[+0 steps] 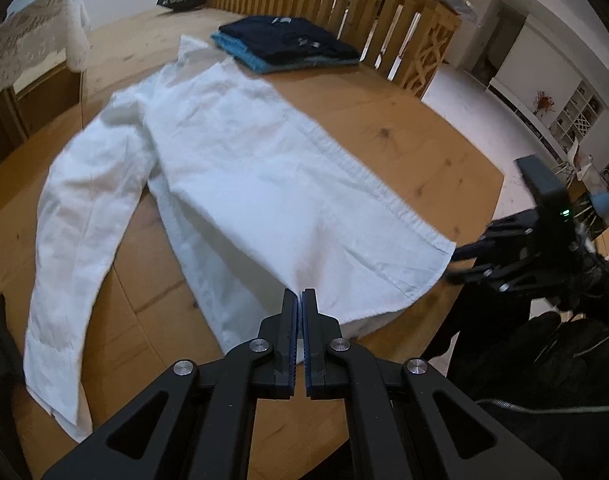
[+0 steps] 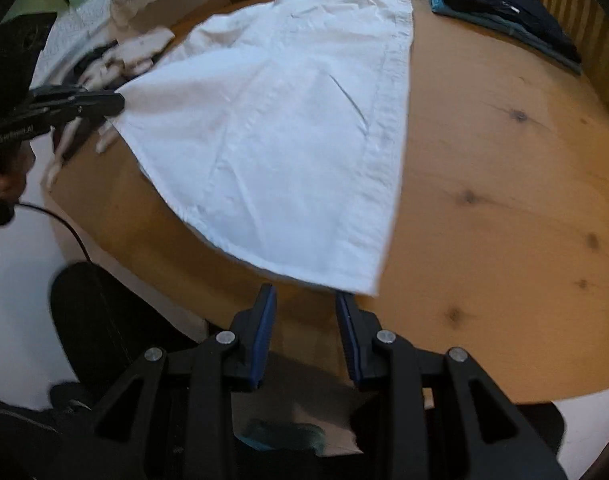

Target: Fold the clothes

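White shirt [image 1: 240,168] lies spread across the wooden counter [image 1: 404,128]. My left gripper [image 1: 302,294] has its fingers clamped on the hem; my right gripper [image 2: 306,296] fingers are wide apart, just short of the hem corner.

we record a plain white shirt [image 1: 240,168] on a honey-brown wooden table [image 1: 416,136] marked with dark knots. far right, a navy garment [image 1: 292,36] sits on a light blue one [image 1: 256,62]. both grippers are black with blue pads [image 2: 264,320]; far left, white lace cloth [image 1: 28,44].
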Demonstrator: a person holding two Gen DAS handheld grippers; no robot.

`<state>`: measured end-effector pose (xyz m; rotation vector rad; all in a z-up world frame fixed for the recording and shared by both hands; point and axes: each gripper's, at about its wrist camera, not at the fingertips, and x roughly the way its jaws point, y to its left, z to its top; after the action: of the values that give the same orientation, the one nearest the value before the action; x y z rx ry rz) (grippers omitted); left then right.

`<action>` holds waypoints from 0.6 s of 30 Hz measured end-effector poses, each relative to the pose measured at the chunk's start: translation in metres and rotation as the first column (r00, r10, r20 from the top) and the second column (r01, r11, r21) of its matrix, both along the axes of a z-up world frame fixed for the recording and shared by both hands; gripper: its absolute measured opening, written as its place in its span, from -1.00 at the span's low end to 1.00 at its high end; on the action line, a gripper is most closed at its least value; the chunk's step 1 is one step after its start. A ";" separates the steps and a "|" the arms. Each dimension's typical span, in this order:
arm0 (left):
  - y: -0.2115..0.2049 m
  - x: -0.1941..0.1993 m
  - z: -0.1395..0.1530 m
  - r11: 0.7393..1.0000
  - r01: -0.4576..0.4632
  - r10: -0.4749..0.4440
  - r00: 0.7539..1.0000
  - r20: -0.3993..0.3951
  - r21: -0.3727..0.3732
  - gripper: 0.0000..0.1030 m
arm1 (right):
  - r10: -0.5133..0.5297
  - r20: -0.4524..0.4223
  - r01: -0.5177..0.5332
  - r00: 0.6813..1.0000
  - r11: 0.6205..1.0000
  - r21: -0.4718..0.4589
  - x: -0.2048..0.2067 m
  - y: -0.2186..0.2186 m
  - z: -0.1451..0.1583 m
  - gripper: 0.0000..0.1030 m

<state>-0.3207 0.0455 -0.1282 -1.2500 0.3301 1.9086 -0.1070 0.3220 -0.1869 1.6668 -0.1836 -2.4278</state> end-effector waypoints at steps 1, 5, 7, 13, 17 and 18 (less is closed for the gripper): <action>-0.003 0.001 -0.005 1.000 -0.007 0.007 1.000 0.008 -0.004 -0.97 | -0.003 0.005 0.003 1.000 1.000 -0.012 0.002 0.001 0.001 -0.41; -0.011 0.000 -0.017 0.999 -0.036 0.036 0.999 0.033 0.000 -0.97 | -0.007 -0.022 0.008 1.000 1.000 0.012 0.007 0.004 0.011 -0.41; -0.011 0.001 -0.017 0.999 -0.034 0.034 0.999 0.029 -0.003 -0.97 | -0.001 -0.046 0.002 0.999 0.999 0.035 0.004 0.001 0.018 -0.41; -0.003 0.000 -0.003 1.000 -0.024 0.024 1.000 0.018 0.013 -0.97 | 0.151 -0.052 -0.155 0.987 0.984 -0.088 -0.014 -0.036 0.017 -0.41; 0.003 -0.003 0.013 1.000 -0.014 0.015 1.000 -0.015 0.017 -0.97 | 0.169 -0.105 -0.179 0.980 0.979 -0.098 -0.019 -0.057 0.009 -0.44; 0.004 -0.004 0.016 1.000 -0.014 0.014 1.000 -0.021 0.020 -0.97 | 0.151 -0.112 -0.163 0.982 0.982 -0.100 -0.022 -0.057 0.007 -0.64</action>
<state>-0.3249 0.0495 -0.1121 -1.2230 0.3130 1.9335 -0.1286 0.2647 -0.1799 1.4482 -0.1596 -2.3355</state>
